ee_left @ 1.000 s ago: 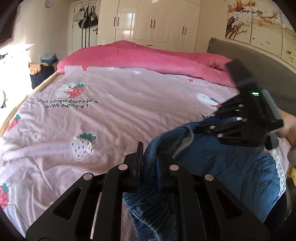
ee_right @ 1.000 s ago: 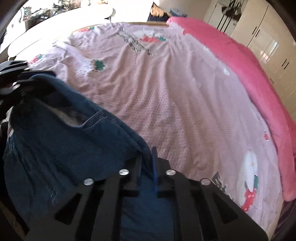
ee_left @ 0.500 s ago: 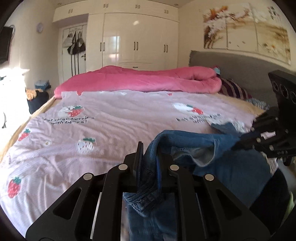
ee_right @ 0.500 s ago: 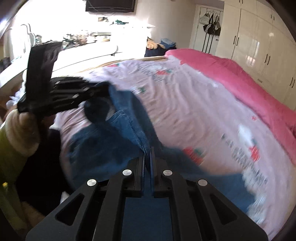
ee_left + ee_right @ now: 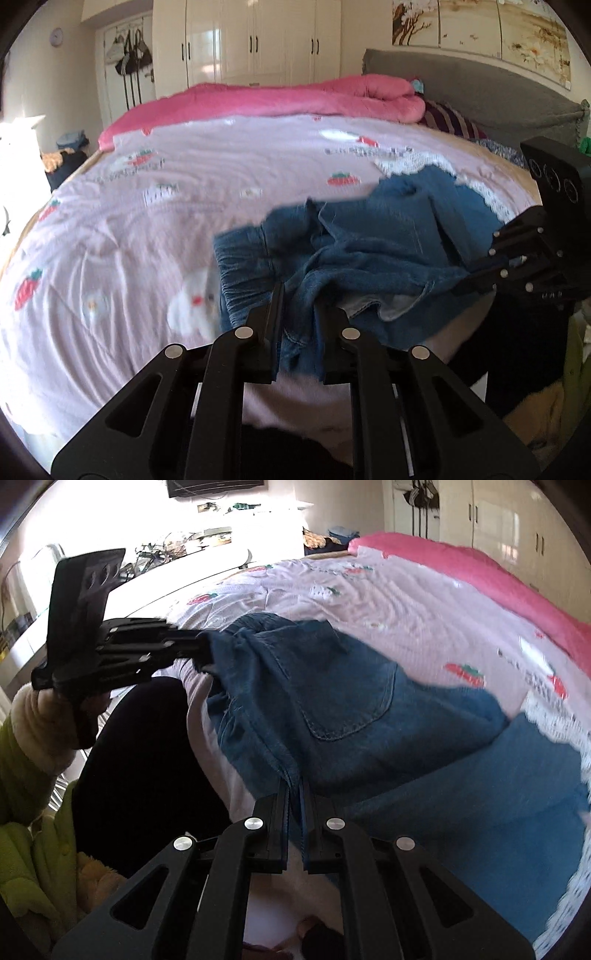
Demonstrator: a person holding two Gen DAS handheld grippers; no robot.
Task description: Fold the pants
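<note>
Pink duvet, white wardrobe

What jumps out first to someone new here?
The blue denim pants, bunched near the bed's front edge and pinched at the waist by both the left gripper and the right gripper. Behind them, the strawberry-print quilt and a pink duvet along the far side.

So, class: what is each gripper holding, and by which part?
Both hold the blue denim pants by the waistband: the left gripper at the gathered elastic edge, the right gripper further along it.
</note>
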